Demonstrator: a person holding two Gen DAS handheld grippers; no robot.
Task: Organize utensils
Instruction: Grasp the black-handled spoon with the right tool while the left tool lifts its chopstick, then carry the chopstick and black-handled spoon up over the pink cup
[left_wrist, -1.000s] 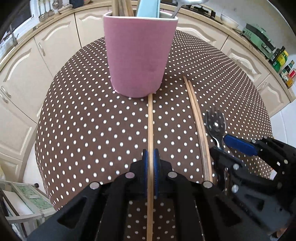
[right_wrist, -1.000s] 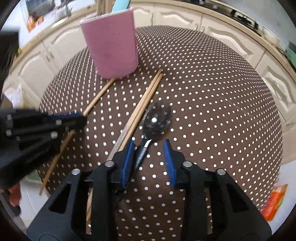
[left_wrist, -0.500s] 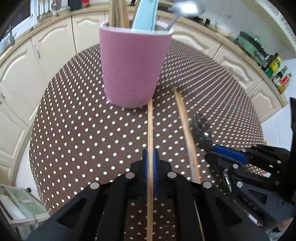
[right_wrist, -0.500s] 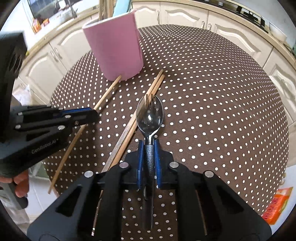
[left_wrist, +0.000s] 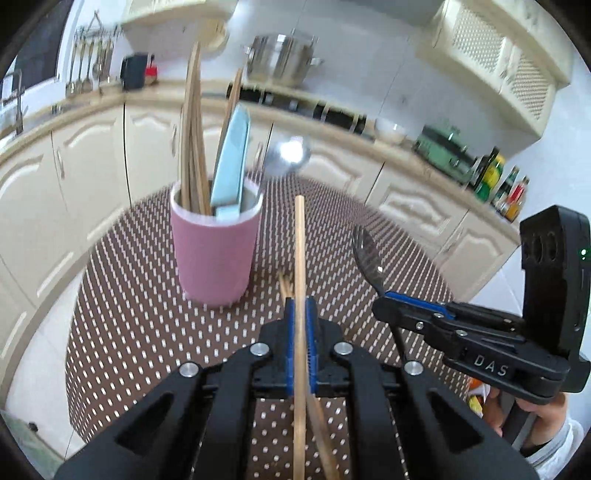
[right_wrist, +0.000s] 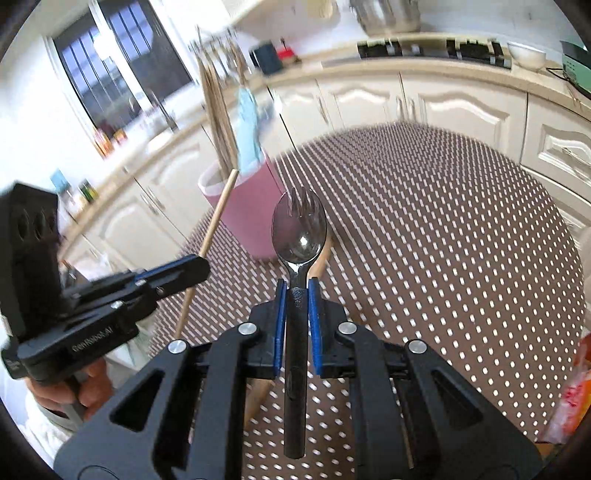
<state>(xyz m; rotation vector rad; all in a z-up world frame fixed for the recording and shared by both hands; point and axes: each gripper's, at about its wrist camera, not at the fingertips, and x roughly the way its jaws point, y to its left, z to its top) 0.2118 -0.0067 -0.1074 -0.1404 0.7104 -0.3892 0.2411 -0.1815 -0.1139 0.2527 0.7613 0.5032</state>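
**Both hand-held grippers lifted clear with utensils in grip**

Left hand-held gripper is clamped on a single wooden chopstick. A second ago that chopstick lay flat on the dotted surface with its tip against the base of the pink cup; it is now raised, its tip in the air just right of the cup's rim. The cup stands upright and already holds several chopsticks, a pale blue utensil and a metal spoon.

Between the two tools, a pair of chopsticks remains on the surface, partly hidden behind the left fingers.

Right hand-held gripper is closed on the black handle of the spork. A second ago its jaws stood apart around the handle while the spork lay on the surface; the spork is now held off the surface, its head pointing forward near the cup.

Assessment: both pick-ups appear complete. The step in hand is the carry to the cup. Each utensil will probably need tipping steeper to drop in. The remaining pair calls for a further pick.
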